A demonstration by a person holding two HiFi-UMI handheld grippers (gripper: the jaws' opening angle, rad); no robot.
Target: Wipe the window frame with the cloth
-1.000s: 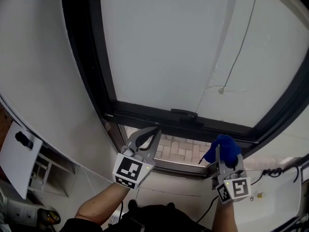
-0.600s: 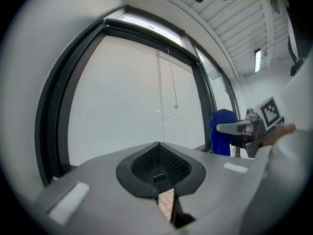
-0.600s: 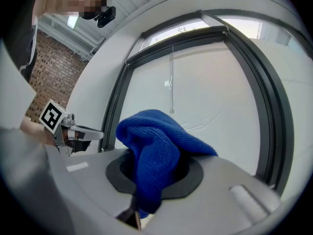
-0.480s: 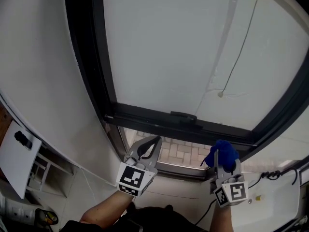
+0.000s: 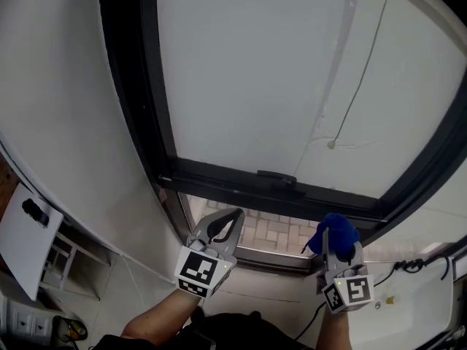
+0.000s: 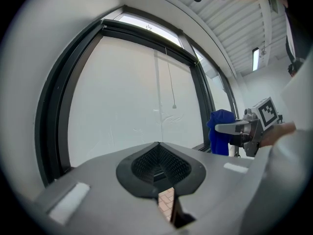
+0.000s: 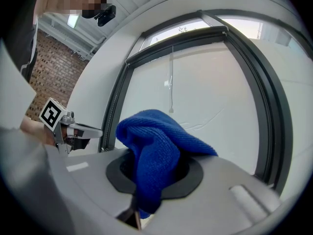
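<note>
Jaws of right gripper [image 5: 331,239] tight on cloth [image 5: 338,227]; left gripper [image 5: 236,214] jaws together, empty

A white window pane [image 5: 277,71] fills most of the head view inside a dark window frame [image 5: 131,86], with a thin pull cord [image 5: 357,71] hanging at upper right. A plain white wall [image 5: 58,122] takes the left side. Below the frame's bottom bar, brick paving [image 5: 273,230] shows. A ceiling strip light [image 6: 256,58] glows upper right in the left gripper view. A brick wall [image 7: 54,77] stands at the right gripper view's left.
</note>
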